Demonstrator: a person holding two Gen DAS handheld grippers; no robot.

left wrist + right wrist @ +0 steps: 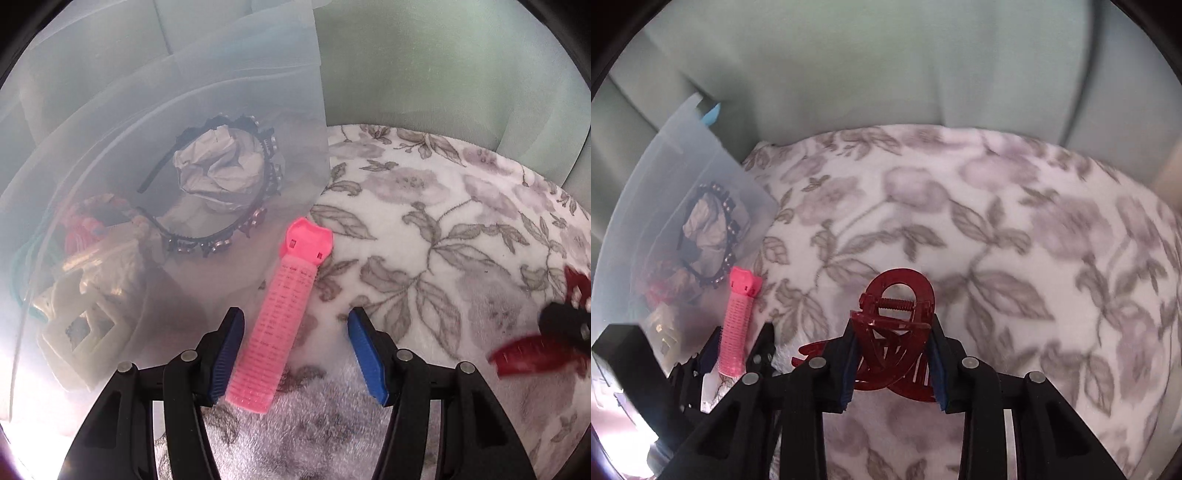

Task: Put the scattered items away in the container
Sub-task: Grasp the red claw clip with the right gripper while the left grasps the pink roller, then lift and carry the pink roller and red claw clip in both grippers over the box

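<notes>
Floral blanket [979,229] spread beneath everything, pale green upholstery [868,66] behind at twelve o'clock. Translucent plastic container [258,92] at nine to eleven o'clock of the left wrist view, holding a black studded headband [266,192] looped around crumpled pale paper [218,170], a cream square-patterned clip [88,314] at eight o'clock and a reddish item, too hazy through the wall to identify. Pink hair roller [280,306] lying on the blanket just outside the container wall, clip end toward twelve o'clock, body running down to six o'clock. Left gripper [295,354] spread wide, blue pads [365,354] on either side of the roller's lower end; near pad just beside the roller, contact uncertain, far pad clearly apart. Dark red claw clip [894,332] at centre of the right wrist view, hinge and spring toward twelve o'clock, teeth toward six o'clock. Right gripper [894,365] closed on the claw clip, pads against both flanks. Seen from the left wrist at three to four o'clock, blurred.
</notes>
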